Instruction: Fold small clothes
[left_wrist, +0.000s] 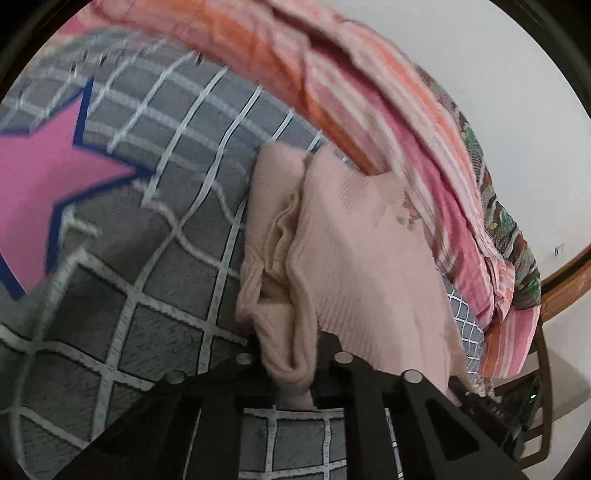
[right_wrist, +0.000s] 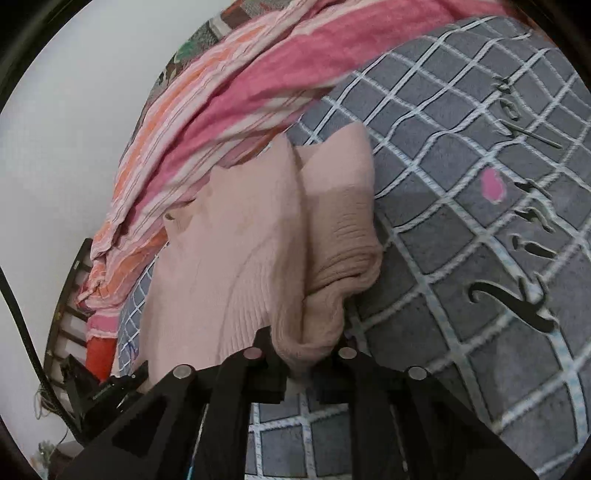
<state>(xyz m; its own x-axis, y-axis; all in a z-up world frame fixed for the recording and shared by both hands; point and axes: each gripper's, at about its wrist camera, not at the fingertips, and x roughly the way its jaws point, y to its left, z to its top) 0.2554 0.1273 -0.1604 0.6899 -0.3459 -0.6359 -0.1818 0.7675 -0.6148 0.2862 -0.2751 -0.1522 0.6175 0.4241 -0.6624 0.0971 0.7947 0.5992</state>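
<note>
A pale pink knitted sweater (left_wrist: 354, 236) lies on a grey checked bedcover (left_wrist: 155, 229). My left gripper (left_wrist: 291, 373) is shut on the bunched ribbed edge at the sweater's left side, with folds of knit pinched between its black fingers. In the right wrist view the same sweater (right_wrist: 236, 243) spreads away from me, and my right gripper (right_wrist: 306, 354) is shut on the gathered ribbed edge at its right side. At the lower left of that view, the other gripper's black body (right_wrist: 107, 387) shows past the sweater.
A pink and orange striped blanket (left_wrist: 369, 96) is heaped along the far side of the sweater, with a patterned cloth (left_wrist: 506, 229) beyond it. The bedcover bears a big pink star (left_wrist: 40, 177) and black lettering (right_wrist: 517, 295). A wooden frame (left_wrist: 565, 280) and white wall stand behind.
</note>
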